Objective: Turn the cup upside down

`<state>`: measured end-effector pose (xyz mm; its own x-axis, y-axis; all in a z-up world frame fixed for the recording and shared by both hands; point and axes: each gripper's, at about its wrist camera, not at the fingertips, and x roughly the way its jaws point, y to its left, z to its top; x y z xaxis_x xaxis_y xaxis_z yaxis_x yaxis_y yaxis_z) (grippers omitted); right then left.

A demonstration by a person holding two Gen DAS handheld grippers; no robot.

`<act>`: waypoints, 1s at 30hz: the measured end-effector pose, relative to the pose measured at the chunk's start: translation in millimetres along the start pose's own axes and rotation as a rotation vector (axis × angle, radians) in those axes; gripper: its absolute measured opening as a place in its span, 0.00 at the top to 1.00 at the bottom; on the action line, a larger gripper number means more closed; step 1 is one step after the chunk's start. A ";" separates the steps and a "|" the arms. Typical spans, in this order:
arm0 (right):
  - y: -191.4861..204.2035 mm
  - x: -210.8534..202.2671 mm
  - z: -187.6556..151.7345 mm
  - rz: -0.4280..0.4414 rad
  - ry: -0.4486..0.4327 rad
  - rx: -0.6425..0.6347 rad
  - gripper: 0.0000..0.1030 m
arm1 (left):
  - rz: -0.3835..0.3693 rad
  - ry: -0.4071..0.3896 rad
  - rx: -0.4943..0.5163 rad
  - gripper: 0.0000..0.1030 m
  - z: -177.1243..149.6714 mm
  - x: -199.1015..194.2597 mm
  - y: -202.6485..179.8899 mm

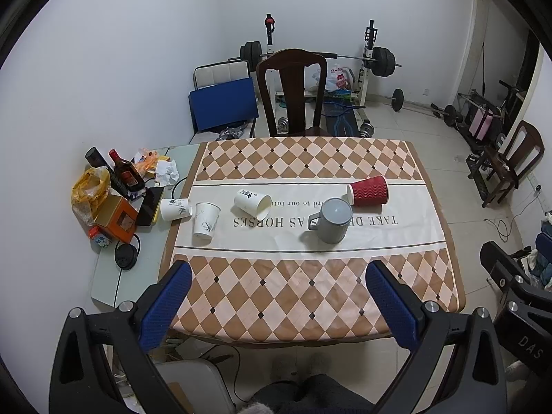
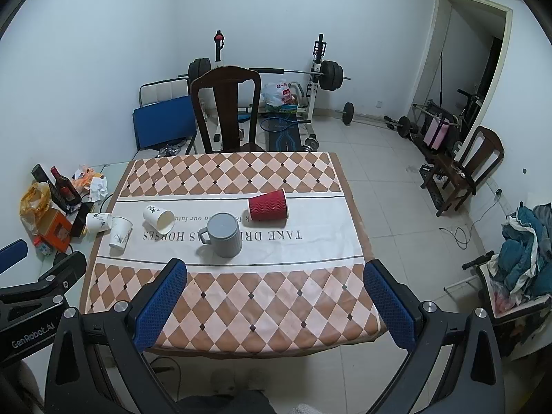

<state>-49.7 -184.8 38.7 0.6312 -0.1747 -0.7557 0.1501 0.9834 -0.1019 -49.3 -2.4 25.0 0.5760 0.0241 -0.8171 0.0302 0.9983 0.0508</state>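
A grey mug (image 1: 332,220) stands bottom up on the white band of the tablecloth; it also shows in the right wrist view (image 2: 223,230). A red ribbed paper cup (image 1: 368,191) (image 2: 268,205) lies on its side behind it. A white paper cup (image 1: 252,203) (image 2: 158,217) lies on its side. Another white cup (image 1: 205,220) (image 2: 119,232) stands upright near the cloth's left edge. A third white cup (image 1: 175,208) (image 2: 97,222) lies on the side table. My left gripper (image 1: 279,276) and right gripper (image 2: 276,272) are open and empty, above the table's near edge.
The checked tablecloth (image 1: 310,293) covers the table. The grey side table (image 1: 107,276) at left holds bottles (image 1: 125,172), an orange box (image 1: 115,219), a phone and crumpled paper. A dark wooden chair (image 1: 293,93) stands behind the table. Weights and a barbell rack stand along the far wall.
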 end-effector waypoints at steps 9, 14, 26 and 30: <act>1.2 1.2 0.4 -0.002 -0.002 0.003 0.00 | -0.008 0.006 -0.001 0.00 -0.1 3.1 -3.0; 1.0 3.1 1.2 0.003 0.001 -0.002 0.00 | -0.008 0.006 0.001 0.00 -0.7 4.0 -5.0; -0.2 4.5 4.5 0.006 0.002 -0.002 0.00 | -0.014 0.006 0.000 0.00 -0.5 6.1 -4.1; -0.5 3.5 4.3 0.007 0.001 -0.004 0.00 | -0.013 0.005 -0.004 0.00 1.3 8.2 -2.6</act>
<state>-44.3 -186.1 38.9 0.6314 -0.1678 -0.7571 0.1426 0.9848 -0.0993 -43.6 -4.9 18.9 0.5712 0.0115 -0.8208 0.0344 0.9987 0.0380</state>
